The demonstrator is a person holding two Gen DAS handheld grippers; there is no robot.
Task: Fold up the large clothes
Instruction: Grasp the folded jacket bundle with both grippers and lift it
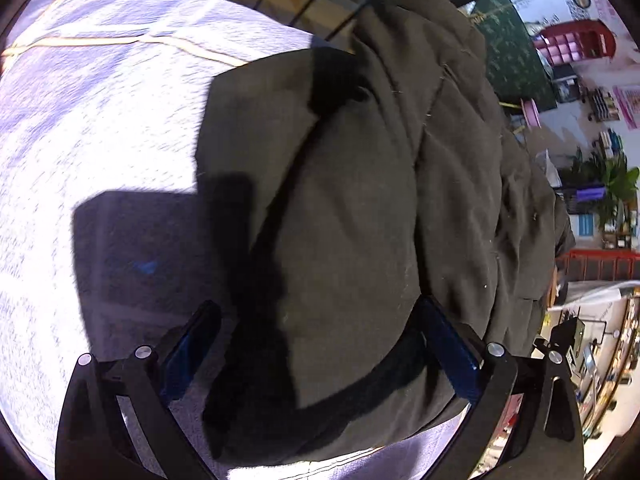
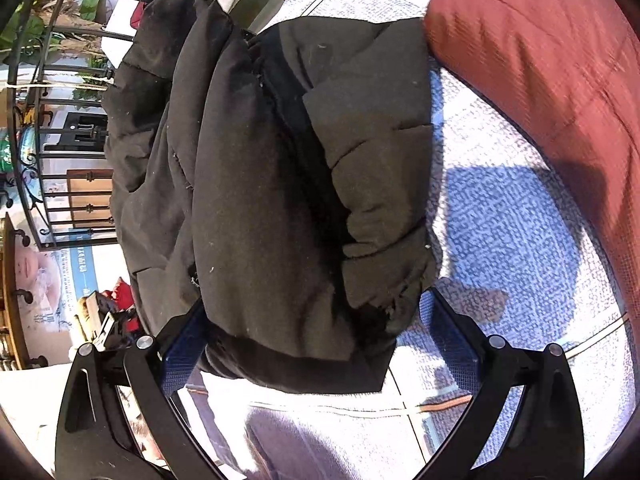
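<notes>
Mid-fold: dark jacket [image 1: 360, 208] bundled on the bedspread [image 1: 100, 120]. Left gripper [image 1: 320, 344] and right gripper [image 2: 316, 336] spread wide astride its ends, gripping nothing. Next: close on the hem, fold over.

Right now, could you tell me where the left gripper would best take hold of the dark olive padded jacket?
Probably the thick folded hem of the dark olive padded jacket, nearest the left gripper. Come straight forward along the pale woven bedspread: the open fingers already straddle that rounded edge, so closing should pinch every layer.
</notes>
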